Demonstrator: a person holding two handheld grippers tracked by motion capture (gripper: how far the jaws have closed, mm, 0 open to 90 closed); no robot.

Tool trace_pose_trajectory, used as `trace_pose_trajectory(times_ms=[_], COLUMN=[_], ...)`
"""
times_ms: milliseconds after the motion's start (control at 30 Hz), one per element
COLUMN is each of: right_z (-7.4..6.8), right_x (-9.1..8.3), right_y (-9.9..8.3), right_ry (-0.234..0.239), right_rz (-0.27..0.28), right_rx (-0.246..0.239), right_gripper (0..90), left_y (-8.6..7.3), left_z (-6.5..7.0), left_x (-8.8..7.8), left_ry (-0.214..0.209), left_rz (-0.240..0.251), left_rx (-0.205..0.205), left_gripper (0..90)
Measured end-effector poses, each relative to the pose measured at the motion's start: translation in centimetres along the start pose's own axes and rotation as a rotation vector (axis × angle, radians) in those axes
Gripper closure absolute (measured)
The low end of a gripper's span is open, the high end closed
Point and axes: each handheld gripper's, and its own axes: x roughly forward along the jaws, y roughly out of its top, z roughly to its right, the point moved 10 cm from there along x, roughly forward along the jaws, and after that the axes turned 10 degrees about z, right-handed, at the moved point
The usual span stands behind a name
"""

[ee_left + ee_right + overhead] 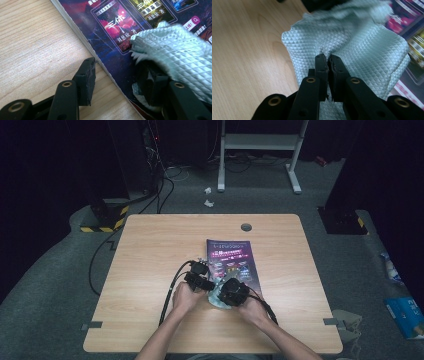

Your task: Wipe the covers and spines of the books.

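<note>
The right tongs [328,58] pinch a fold of the pale green cloth [362,50]. The left tongs [117,75] stand open astride the magazine's [110,50] edge, one tip under the cloth, which lies partly on the magazine, partly on the table [244,50].

A pale wood-grain bench [150,270] with rounded corners and a round grey cable grommet [246,227] stands on grey carpet floor [45,290]. Behind it the room is dark. A white metal frame stand [260,150] rises at the back, with black cables [165,180] trailing over the carpet beside it. A yellow-and-black striped block [107,220] sits off the far left corner, and crumpled white paper scraps [208,197] lie near the stand.
</note>
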Motion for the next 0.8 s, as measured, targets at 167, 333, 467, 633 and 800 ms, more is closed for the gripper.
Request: trace_pose_trajectory(times_ms=[167,333,467,633,800], right_z=[0.9,0.2,-0.9,-1.2,-1.1], right_x=[-0.7,-0.3,0.8,1.0,0.7], right_y=[-0.7,-0.3,0.9,1.2,0.8], right_ry=[-0.029,-0.021,0.009,0.023,0.029], right_rz=[-0.012,-0.01,0.007,0.017,0.017], right_rx=[0.018,-0.002,-0.009,-0.007,-0.007], right_gripper=[85.5,85.5,85.5,85.5,85.5], left_y=[0.0,0.0,0.1,0.1,0.0], left_z=[0.0,0.1,0.1,0.1,0.1], left_x=[0.0,0.1,0.1,0.1,0.1], left_ry=[0.008,0.012,0.008,0.01,0.009], left_rz=[0.0,0.003,0.006,0.006,0.008], left_rx=[0.005,0.006,0.0,0.001,0.006], left_gripper=[49.2,49.1,50.0,50.1,50.1])
